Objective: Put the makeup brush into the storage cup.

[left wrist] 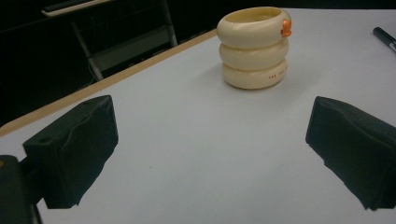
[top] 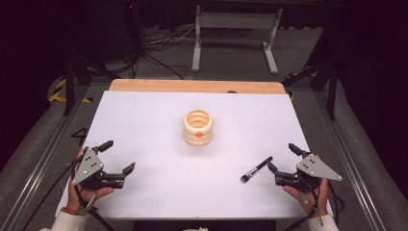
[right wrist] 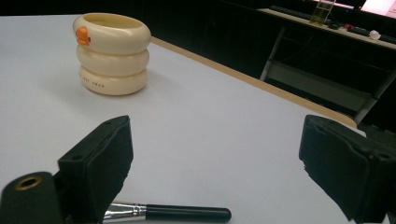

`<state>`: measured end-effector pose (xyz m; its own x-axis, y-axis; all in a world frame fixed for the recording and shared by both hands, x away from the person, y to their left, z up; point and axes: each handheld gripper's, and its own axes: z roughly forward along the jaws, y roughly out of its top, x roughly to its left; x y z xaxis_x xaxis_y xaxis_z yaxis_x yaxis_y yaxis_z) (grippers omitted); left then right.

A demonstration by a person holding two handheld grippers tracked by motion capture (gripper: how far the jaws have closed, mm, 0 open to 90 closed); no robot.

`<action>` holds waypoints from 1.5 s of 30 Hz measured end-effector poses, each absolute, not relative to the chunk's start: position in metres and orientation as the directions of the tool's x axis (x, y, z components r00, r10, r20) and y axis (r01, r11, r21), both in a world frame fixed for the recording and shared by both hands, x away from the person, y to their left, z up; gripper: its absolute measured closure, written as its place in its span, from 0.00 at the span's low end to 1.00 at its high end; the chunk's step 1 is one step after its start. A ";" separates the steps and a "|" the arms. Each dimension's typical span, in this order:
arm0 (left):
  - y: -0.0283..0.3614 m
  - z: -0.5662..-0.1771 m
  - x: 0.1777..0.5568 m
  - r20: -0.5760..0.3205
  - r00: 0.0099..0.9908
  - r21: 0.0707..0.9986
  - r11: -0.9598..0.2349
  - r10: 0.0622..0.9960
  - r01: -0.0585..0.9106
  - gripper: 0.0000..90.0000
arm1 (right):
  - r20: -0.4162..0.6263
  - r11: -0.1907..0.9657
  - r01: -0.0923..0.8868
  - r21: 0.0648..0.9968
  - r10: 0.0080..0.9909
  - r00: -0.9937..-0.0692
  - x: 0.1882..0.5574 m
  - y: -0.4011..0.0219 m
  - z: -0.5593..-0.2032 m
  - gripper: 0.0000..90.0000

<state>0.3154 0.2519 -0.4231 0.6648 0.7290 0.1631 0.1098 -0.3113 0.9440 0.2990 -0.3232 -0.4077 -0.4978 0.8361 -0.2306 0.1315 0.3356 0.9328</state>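
While your right gripper [top: 284, 158] hovers just beside brush [top: 256, 169], jaws spread, empty; your left gripper [top: 117, 156] likewise released; cream holder [top: 197, 127] mid-table.

Cream ringed holders [top: 197, 127]: one, at the table's middle
Makeup brushes [top: 256, 169]: one, at about 4 o'clock from the holder
Tools: two, left tool [top: 117, 157] at 8 o'clock, right tool [top: 283, 159] at 4 o'clock
Tables [top: 144, 115]: one

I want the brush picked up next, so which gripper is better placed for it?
The right gripper. Its jaws are open and the brush lies just beside them. The left gripper, also open, sits across the table, far from the brush.
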 end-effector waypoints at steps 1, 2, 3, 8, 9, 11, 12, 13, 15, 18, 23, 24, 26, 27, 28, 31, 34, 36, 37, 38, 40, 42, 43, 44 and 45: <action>0.252 -0.424 0.316 0.161 0.665 0.944 -0.310 0.729 0.113 0.04 | -0.234 0.341 0.132 0.931 0.833 -0.502 0.299 -0.323 -0.408 0.13; 0.252 -0.425 0.316 0.157 0.666 0.943 -0.311 0.729 0.118 0.04 | -0.234 0.343 0.133 0.930 0.831 -0.504 0.299 -0.323 -0.408 0.14; 0.252 -0.425 0.316 0.157 0.666 0.943 -0.311 0.729 0.118 0.04 | -0.234 0.343 0.133 0.930 0.831 -0.504 0.299 -0.323 -0.408 0.14; 0.250 -0.430 0.312 0.158 0.681 0.933 -0.333 0.715 0.133 0.04 | -0.242 0.380 0.147 0.913 0.796 -0.554 0.299 -0.322 -0.405 0.20; 0.249 -0.431 0.311 0.165 0.681 0.934 -0.336 0.713 0.125 0.04 | -0.237 0.381 0.150 0.912 0.791 -0.564 0.299 -0.323 -0.405 0.20; 0.247 -0.434 0.309 0.163 0.692 0.929 -0.345 0.703 0.132 0.04 | -0.233 0.418 0.164 0.893 0.744 -0.626 0.300 -0.323 -0.401 0.22; 0.246 -0.434 0.309 0.166 0.694 0.926 -0.354 0.701 0.135 0.04 | -0.241 0.442 0.161 0.883 0.719 -0.652 0.300 -0.323 -0.398 0.24; 0.245 -0.435 0.309 0.164 0.697 0.924 -0.356 0.698 0.140 0.04 | -0.258 0.481 0.166 0.861 0.693 -0.673 0.301 -0.322 -0.395 0.24; 0.243 -0.437 0.309 0.171 0.699 0.921 -0.365 0.694 0.137 0.04 | -0.284 0.556 0.171 0.814 0.636 -0.717 0.306 -0.319 -0.388 0.24; 0.240 -0.438 0.309 0.175 0.706 0.916 -0.376 0.687 0.139 0.05 | -0.321 0.664 0.159 0.731 0.540 -0.778 0.314 -0.310 -0.377 0.26; 0.235 -0.441 0.309 0.180 0.721 0.906 -0.398 0.669 0.143 0.05 | -0.340 0.795 0.137 0.591 0.400 -0.851 0.331 -0.295 -0.368 0.28; 0.235 -0.441 0.310 0.181 0.722 0.906 -0.399 0.668 0.142 0.05 | -0.334 0.816 0.132 0.562 0.370 -0.867 0.335 -0.292 -0.368 0.28; 0.234 -0.443 0.310 0.176 0.728 0.903 -0.403 0.662 0.148 0.05 | -0.331 0.864 0.114 0.490 0.305 -0.893 0.342 -0.282 -0.369 0.28; 0.234 -0.443 0.310 0.176 0.728 0.903 -0.403 0.662 0.148 0.05 | -0.328 0.883 0.106 0.456 0.278 -0.903 0.345 -0.278 -0.371 0.27; 0.234 -0.443 0.310 0.177 0.731 0.903 -0.405 0.659 0.146 0.05 | -0.328 0.883 0.106 0.456 0.278 -0.903 0.345 -0.278 -0.371 0.27; 0.233 -0.445 0.308 0.174 0.737 0.901 -0.407 0.653 0.148 0.05 | -0.311 0.947 0.064 0.314 0.166 -0.936 0.357 -0.263 -0.380 0.25; 0.233 -0.445 0.308 0.175 0.743 0.899 -0.413 0.646 0.147 0.05 | -0.297 0.974 0.048 0.221 0.114 -0.948 0.362 -0.254 -0.387 0.27; 0.233 -0.446 0.308 0.172 0.747 0.898 -0.414 0.642 0.149 0.05 | -0.268 0.986 0.029 0.166 0.073 -0.961 0.367 -0.248 -0.391 0.29; 0.233 -0.446 0.308 0.172 0.747 0.898 -0.414 0.642 0.149 0.05 | -0.264 0.990 0.018 0.138 0.054 -0.963 0.369 -0.245 -0.394 0.32; 0.233 -0.446 0.308 0.170 0.748 0.898 -0.413 0.642 0.150 0.05 | -0.264 0.990 0.018 0.138 0.054 -0.963 0.369 -0.245 -0.394 0.32; 0.233 -0.446 0.308 0.171 0.749 0.897 -0.415 0.640 0.150 0.05 | -0.246 0.994 -0.001 0.107 0.025 -0.969 0.374 -0.240 -0.399 0.37; 0.234 -0.446 0.308 0.171 0.750 0.896 -0.418 0.638 0.152 0.05 | -0.210 0.997 -0.017 0.073 -0.001 -0.978 0.379 -0.234 -0.405 0.42; 0.235 -0.446 0.308 0.171 0.750 0.896 -0.418 0.639 0.152 0.05 | -0.193 0.998 -0.022 0.053 -0.012 -0.981 0.381 -0.231 -0.408 0.44; 0.235 -0.446 0.307 0.169 0.751 0.897 -0.416 0.638 0.151 0.05 | -0.183 0.999 -0.031 0.028 -0.025 -0.983 0.383 -0.229 -0.411 0.46; 0.235 -0.446 0.307 0.164 0.753 0.899 -0.411 0.638 0.153 0.05 | -0.171 0.999 -0.039 0.016 -0.036 -0.985 0.385 -0.227 -0.414 0.47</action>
<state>0.3071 0.2349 -0.4462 0.7528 0.6376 0.1636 0.1531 -0.4113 0.8986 0.3850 -0.2273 -0.4141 -0.9847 -0.0359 -0.1705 -0.0391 0.9991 0.0158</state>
